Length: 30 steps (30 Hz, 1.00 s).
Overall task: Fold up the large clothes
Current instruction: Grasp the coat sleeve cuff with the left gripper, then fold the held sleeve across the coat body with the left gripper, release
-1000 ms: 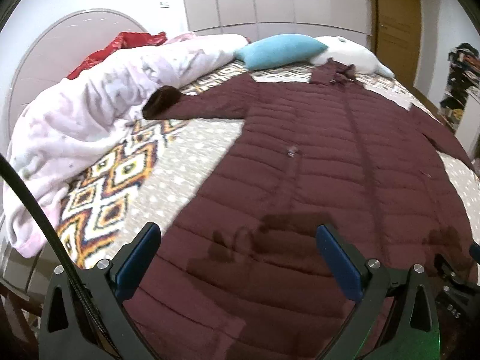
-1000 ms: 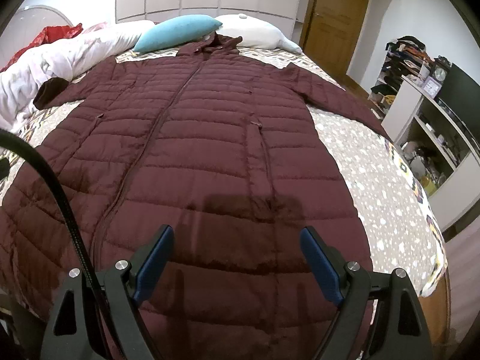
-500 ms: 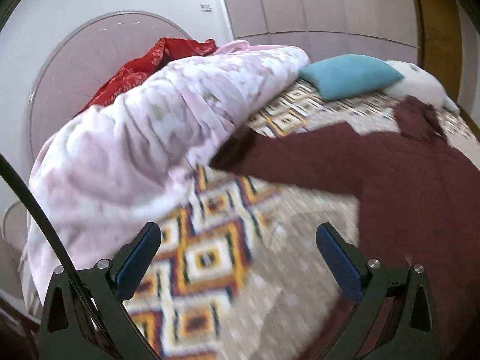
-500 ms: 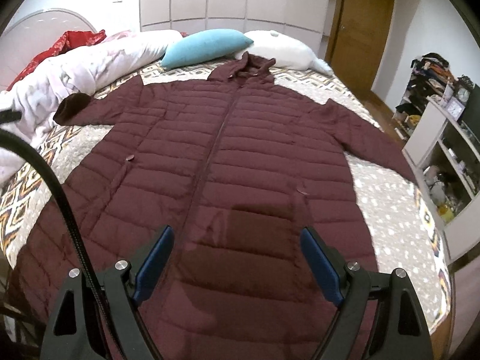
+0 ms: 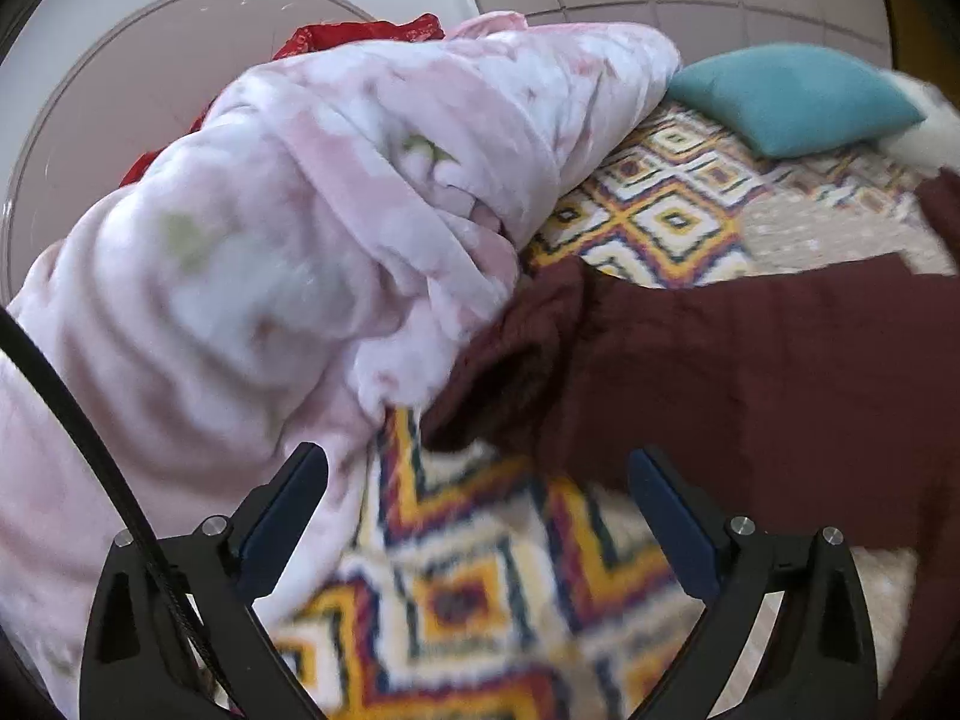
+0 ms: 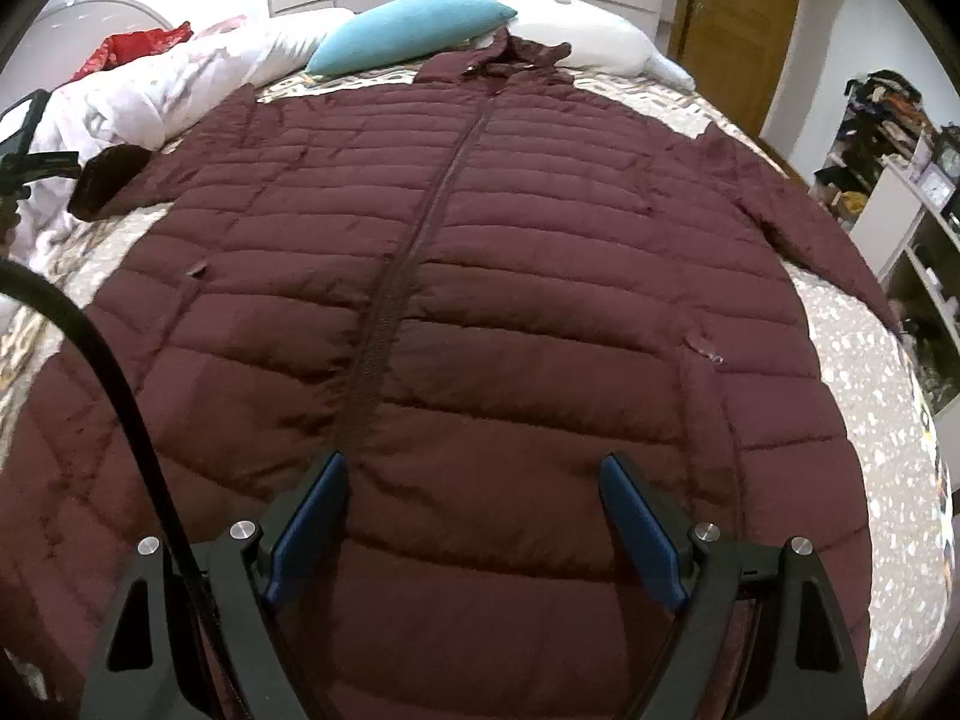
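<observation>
A long maroon quilted coat (image 6: 480, 276) lies flat and face up on the bed, zipper down the middle, hood toward the pillows, both sleeves spread out. My right gripper (image 6: 474, 516) is open and empty, hovering over the coat's lower middle. My left gripper (image 5: 480, 504) is open and empty, close to the cuff of the coat's left sleeve (image 5: 510, 372), which lies against a pink blanket. The left gripper also shows in the right wrist view (image 6: 24, 162) beside that cuff (image 6: 108, 180).
A bulky pink and white blanket (image 5: 270, 228) is piled along the bed's left side, with a red cloth (image 5: 360, 36) behind it. A teal pillow (image 6: 414, 24) and a white pillow (image 6: 588, 36) lie at the head. The patterned bedspread (image 5: 480, 588) shows beneath. Shelves (image 6: 900, 192) stand right.
My left gripper has swung left from over the coat's hem and moved in close to the left sleeve cuff. My right gripper has shifted left to sit over the coat's zipper line.
</observation>
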Each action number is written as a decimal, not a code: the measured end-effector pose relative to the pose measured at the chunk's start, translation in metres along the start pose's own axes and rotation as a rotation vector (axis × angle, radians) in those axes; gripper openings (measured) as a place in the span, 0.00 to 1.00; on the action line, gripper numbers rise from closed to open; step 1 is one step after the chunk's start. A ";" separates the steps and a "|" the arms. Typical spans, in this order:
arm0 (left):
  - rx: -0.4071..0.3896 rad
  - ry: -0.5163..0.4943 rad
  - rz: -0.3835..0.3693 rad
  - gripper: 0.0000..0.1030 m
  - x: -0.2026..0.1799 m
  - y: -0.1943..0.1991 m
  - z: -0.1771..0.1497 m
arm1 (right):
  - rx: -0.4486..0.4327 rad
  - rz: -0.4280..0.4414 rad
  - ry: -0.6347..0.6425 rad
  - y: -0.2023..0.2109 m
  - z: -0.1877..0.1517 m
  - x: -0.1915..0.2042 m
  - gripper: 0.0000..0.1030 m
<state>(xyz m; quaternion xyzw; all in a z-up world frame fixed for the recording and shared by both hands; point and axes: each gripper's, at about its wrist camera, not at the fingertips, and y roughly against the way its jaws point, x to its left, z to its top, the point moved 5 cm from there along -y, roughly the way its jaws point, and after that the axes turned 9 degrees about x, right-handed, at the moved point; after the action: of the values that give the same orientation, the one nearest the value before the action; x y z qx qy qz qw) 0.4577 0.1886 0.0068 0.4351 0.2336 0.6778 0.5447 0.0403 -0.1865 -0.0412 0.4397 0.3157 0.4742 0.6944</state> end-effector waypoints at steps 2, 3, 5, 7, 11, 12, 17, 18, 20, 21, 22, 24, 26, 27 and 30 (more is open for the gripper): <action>0.003 -0.001 0.038 0.97 -0.001 -0.020 0.010 | -0.008 -0.002 -0.002 -0.002 0.000 -0.002 0.87; 0.006 0.001 0.052 0.97 -0.001 -0.027 0.014 | -0.008 -0.002 -0.002 -0.003 0.000 -0.003 0.87; 0.020 -0.004 0.083 0.94 -0.003 -0.046 0.020 | -0.014 0.004 -0.006 -0.005 0.000 -0.004 0.89; 0.056 -0.030 0.112 0.68 -0.008 -0.063 0.022 | -0.018 0.000 -0.010 -0.007 -0.001 -0.005 0.90; 0.141 -0.032 0.096 0.12 -0.018 -0.072 0.010 | -0.032 -0.005 -0.009 -0.013 0.001 -0.006 0.94; 0.124 -0.038 0.100 0.12 -0.020 -0.065 0.008 | -0.033 0.002 -0.013 -0.014 0.002 -0.007 0.94; 0.043 -0.056 -0.010 0.11 -0.037 0.014 0.001 | -0.049 0.030 -0.027 -0.013 0.002 -0.010 0.95; 0.023 -0.062 -0.042 0.11 -0.042 0.033 0.001 | -0.051 0.035 -0.029 -0.012 0.002 -0.010 0.94; -0.024 -0.079 -0.142 0.11 -0.060 0.086 -0.004 | -0.058 0.051 -0.043 -0.007 0.003 -0.013 0.91; -0.040 -0.089 -0.190 0.11 -0.069 0.107 -0.006 | -0.066 0.071 -0.067 0.000 0.003 -0.017 0.91; -0.059 -0.107 -0.244 0.11 -0.083 0.131 -0.009 | -0.073 0.092 -0.090 0.006 0.003 -0.022 0.91; -0.094 -0.162 -0.356 0.11 -0.122 0.184 -0.023 | -0.090 0.127 -0.142 0.019 0.001 -0.034 0.91; -0.106 -0.215 -0.450 0.11 -0.161 0.222 -0.040 | -0.102 0.141 -0.182 0.030 -0.004 -0.048 0.91; -0.104 -0.237 -0.498 0.11 -0.180 0.238 -0.047 | -0.108 0.144 -0.208 0.036 -0.007 -0.058 0.91; -0.087 -0.315 -0.664 0.11 -0.248 0.290 -0.080 | -0.118 0.131 -0.270 0.049 -0.018 -0.082 0.91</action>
<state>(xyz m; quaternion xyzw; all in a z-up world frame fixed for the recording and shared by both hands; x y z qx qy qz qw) 0.2421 -0.1186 0.1123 0.4113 0.2462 0.3981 0.7822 -0.0223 -0.2500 -0.0021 0.4776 0.1615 0.4727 0.7228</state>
